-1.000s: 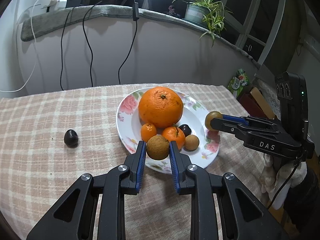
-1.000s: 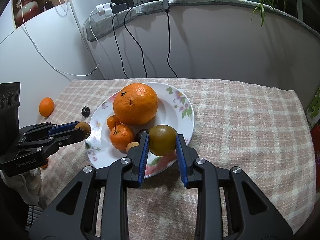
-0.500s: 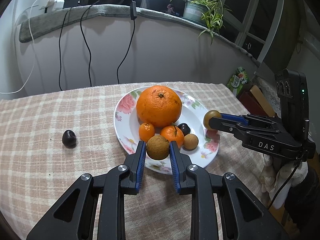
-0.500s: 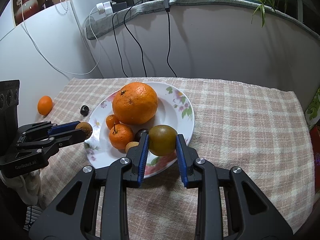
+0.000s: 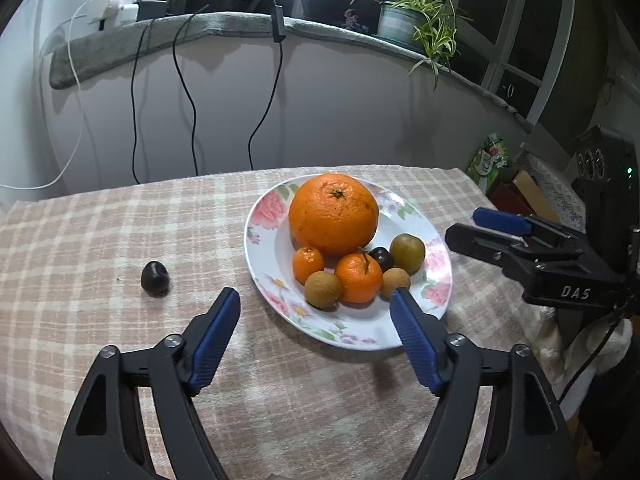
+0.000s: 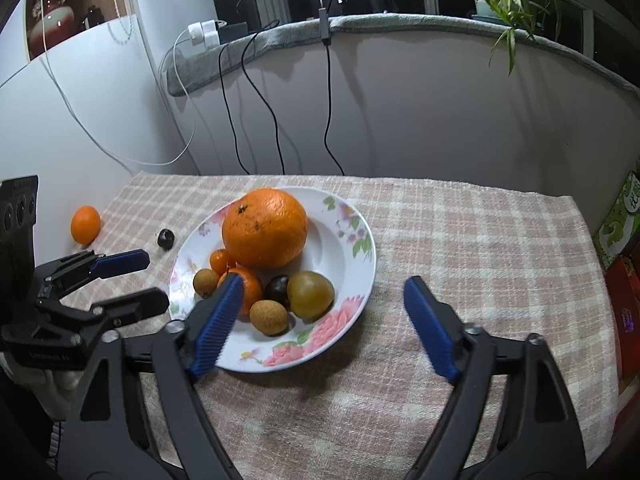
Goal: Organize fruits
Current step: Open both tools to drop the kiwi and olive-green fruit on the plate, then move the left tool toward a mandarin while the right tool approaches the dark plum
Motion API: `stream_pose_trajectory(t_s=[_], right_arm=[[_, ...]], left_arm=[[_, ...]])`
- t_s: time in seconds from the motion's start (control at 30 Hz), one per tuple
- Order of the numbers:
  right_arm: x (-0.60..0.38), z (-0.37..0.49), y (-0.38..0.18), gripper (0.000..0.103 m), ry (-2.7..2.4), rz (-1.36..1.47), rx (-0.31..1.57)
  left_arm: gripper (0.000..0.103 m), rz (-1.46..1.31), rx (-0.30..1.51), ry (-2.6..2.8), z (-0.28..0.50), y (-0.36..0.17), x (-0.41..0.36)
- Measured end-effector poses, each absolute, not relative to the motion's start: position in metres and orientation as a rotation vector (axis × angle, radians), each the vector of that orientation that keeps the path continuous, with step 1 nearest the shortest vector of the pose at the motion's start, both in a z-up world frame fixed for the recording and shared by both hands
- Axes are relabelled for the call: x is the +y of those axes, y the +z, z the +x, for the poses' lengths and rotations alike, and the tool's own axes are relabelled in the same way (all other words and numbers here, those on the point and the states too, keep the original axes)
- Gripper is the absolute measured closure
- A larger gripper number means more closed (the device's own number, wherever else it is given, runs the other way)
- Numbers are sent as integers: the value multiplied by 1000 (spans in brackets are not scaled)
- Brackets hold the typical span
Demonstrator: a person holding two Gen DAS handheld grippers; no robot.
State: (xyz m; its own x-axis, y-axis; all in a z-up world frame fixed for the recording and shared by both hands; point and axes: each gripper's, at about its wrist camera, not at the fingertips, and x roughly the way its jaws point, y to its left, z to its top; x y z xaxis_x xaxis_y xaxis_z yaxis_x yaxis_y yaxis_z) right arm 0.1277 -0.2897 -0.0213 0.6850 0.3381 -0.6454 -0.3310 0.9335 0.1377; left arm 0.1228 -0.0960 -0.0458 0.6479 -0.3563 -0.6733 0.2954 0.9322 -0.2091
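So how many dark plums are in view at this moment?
2. One dark plum lies on the floral plate, between the small orange and the greenish fruit. The other plum sits on the tablecloth left of the plate. More could be hidden behind the big orange.

Glossy ceramic plate (image 5: pixel 439 280); matt woven tablecloth (image 5: pixel 100 240).

Your left wrist view: looks forward and down, close to the plate (image 5: pixel 256 240) from its near-left. Your right wrist view: same plate (image 6: pixel 362 240) from near-right, equally close. Shared: plate, its fruit, checked cloth, back wall.
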Motion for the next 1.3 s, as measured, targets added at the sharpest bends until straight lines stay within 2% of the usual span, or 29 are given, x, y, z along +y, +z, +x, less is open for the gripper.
stream_pose_trajectory(t_s=[0.5,1.3], right_arm=[[-277,124,-12,16,393,3,726],[-219,112,-1,16,495,-64,721]], left_arm=[[23,-68,762,-318,115,-39,-82],[23,-116,710,-166,84,-26,-13]])
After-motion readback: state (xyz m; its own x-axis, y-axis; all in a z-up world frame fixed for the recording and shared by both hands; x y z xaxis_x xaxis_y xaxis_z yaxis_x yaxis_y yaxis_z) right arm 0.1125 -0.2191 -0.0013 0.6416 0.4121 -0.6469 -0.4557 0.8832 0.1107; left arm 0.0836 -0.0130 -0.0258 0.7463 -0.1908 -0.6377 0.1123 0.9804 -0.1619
